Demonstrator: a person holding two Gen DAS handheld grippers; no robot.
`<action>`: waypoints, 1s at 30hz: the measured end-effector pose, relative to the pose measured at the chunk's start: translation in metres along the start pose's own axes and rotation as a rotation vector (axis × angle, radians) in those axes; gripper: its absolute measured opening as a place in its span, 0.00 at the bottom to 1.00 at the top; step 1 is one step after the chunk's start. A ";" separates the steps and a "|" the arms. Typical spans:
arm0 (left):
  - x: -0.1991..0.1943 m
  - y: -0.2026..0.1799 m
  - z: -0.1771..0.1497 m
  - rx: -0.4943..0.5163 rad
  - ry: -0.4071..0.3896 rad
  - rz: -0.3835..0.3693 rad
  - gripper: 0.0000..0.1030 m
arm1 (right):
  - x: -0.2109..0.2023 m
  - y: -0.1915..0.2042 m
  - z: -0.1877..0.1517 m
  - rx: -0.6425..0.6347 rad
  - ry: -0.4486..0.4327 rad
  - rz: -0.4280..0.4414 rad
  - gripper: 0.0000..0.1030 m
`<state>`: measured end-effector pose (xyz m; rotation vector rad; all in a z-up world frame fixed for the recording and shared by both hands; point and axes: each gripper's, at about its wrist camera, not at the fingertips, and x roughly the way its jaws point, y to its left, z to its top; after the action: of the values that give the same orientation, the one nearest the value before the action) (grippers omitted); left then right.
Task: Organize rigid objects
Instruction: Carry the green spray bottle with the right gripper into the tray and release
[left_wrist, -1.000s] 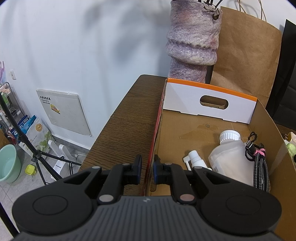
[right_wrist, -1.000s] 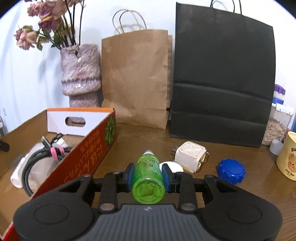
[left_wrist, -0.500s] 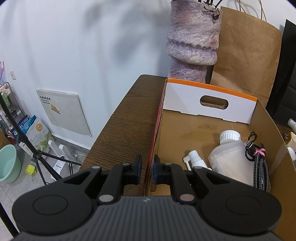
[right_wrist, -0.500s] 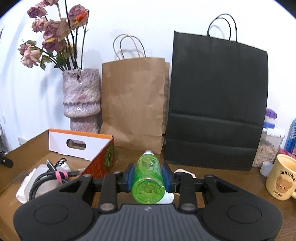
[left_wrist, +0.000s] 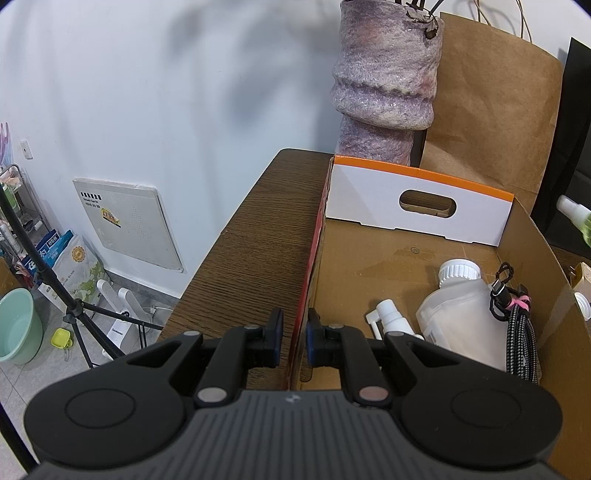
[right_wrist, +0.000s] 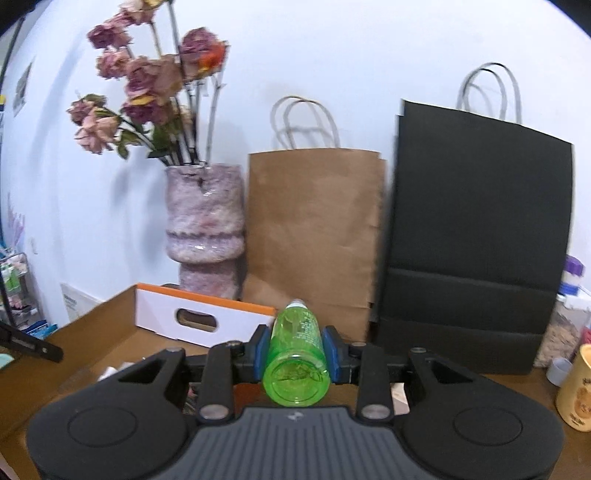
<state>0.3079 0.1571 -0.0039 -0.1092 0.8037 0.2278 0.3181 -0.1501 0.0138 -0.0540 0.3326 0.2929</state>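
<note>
My left gripper (left_wrist: 294, 336) is shut on the near left wall of the open cardboard box (left_wrist: 373, 254). Inside the box lie a white jug (left_wrist: 461, 306), a small white spray bottle (left_wrist: 391, 319) and a coiled black cable (left_wrist: 519, 332). My right gripper (right_wrist: 295, 350) is shut on a green bottle (right_wrist: 297, 360), held lying along the fingers, raised above the box's right edge (right_wrist: 207, 321). The bottle's tip shows at the right edge of the left wrist view (left_wrist: 576, 218).
A purple vase (right_wrist: 205, 229) with dried flowers, a brown paper bag (right_wrist: 314, 229) and a black paper bag (right_wrist: 476, 240) stand behind the box against the wall. A yellow mug (right_wrist: 578, 391) and a jar stand at the right. The table's left edge (left_wrist: 229, 236) drops to the floor.
My right gripper has risen and moved left with the green bottle, from table height to above the box's right side. The left gripper has stayed still on the box wall.
</note>
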 end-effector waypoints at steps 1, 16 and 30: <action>0.000 0.000 0.000 0.000 0.000 0.000 0.12 | 0.002 0.005 0.002 -0.005 0.001 0.011 0.29; 0.000 0.001 0.000 0.001 -0.001 0.002 0.12 | 0.028 0.067 0.020 -0.092 0.061 0.119 0.29; -0.001 0.000 0.001 0.001 -0.004 0.003 0.12 | 0.034 0.106 0.009 -0.192 0.113 0.222 0.29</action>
<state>0.3079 0.1571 -0.0031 -0.1062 0.8001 0.2301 0.3208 -0.0382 0.0107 -0.2240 0.4232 0.5433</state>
